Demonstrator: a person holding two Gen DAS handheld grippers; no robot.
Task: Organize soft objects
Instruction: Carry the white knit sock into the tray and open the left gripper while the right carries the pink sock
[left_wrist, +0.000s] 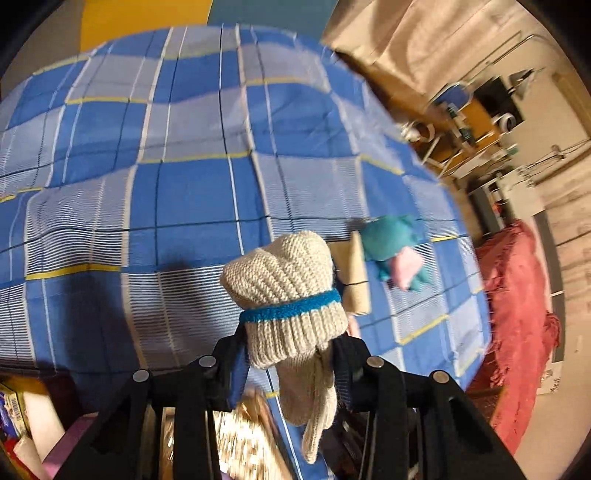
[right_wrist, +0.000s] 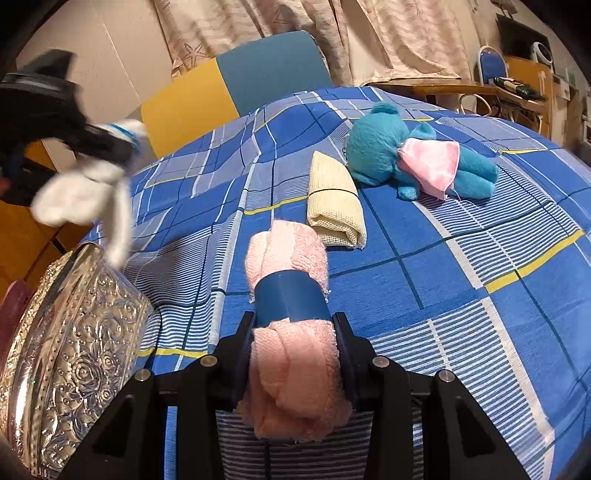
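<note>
Left wrist view: left gripper (left_wrist: 291, 354) clamped on a cream knitted glove (left_wrist: 288, 291) by its cuff, over the near part of the bed (left_wrist: 184, 147); fingers dangling loose, likely to snag or slip out.

Right wrist view: right gripper (right_wrist: 293, 343) closed around a rolled pink towel (right_wrist: 290, 332) with a blue band, low over the bed; silver tin (right_wrist: 74, 350) near left. Could unroll if squeezed unevenly. Teddy (right_wrist: 406, 158) and cream cloth (right_wrist: 334, 203) farther off.
</note>
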